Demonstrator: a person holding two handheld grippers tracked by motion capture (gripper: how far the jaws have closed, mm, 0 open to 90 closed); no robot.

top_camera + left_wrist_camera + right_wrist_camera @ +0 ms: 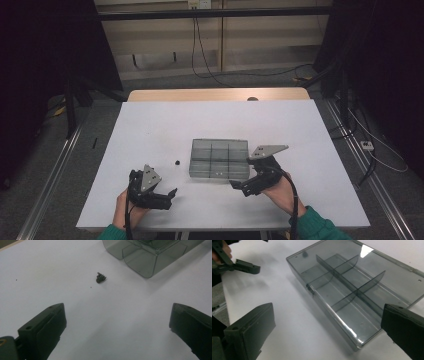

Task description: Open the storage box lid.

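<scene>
Black fingers (249, 335) spread, unlabelled clear divided box (352, 290), small black part (100, 278)

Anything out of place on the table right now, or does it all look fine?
One small black part lies loose on the white table, left of the clear compartment box rather than inside it. The box sits flat and looks undamaged.
</scene>
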